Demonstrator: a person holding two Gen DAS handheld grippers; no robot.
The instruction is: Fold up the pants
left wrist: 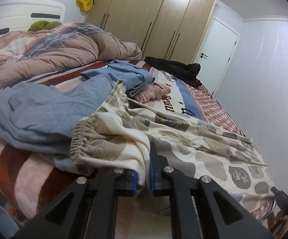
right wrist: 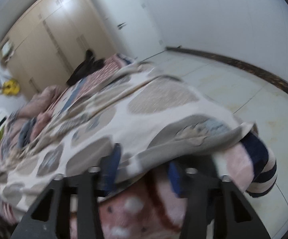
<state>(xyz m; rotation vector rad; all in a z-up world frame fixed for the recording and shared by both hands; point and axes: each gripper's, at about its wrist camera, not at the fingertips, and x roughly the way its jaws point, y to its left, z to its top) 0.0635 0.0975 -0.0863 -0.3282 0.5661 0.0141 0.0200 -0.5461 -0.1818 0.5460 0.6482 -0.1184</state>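
Cream pants [left wrist: 164, 139] with grey and beige blotches lie spread across the bed, elastic waistband [left wrist: 80, 137] at the left. My left gripper [left wrist: 144, 176] is shut on a fold of cloth near the waistband. In the blurred right wrist view the same pants [right wrist: 124, 119] drape over my right gripper [right wrist: 144, 171]. Its jaws stand apart, with the leg end lying over and between them. I cannot tell whether they clamp the cloth.
A blue-grey garment [left wrist: 44, 115] lies left of the pants. Folded blue and pink clothes [left wrist: 142, 85], a black garment [left wrist: 180, 69] and a rumpled quilt [left wrist: 64, 47] lie farther back. A wardrobe [left wrist: 154, 20] stands behind. The bed edge and tiled floor [right wrist: 233, 83] are at the right.
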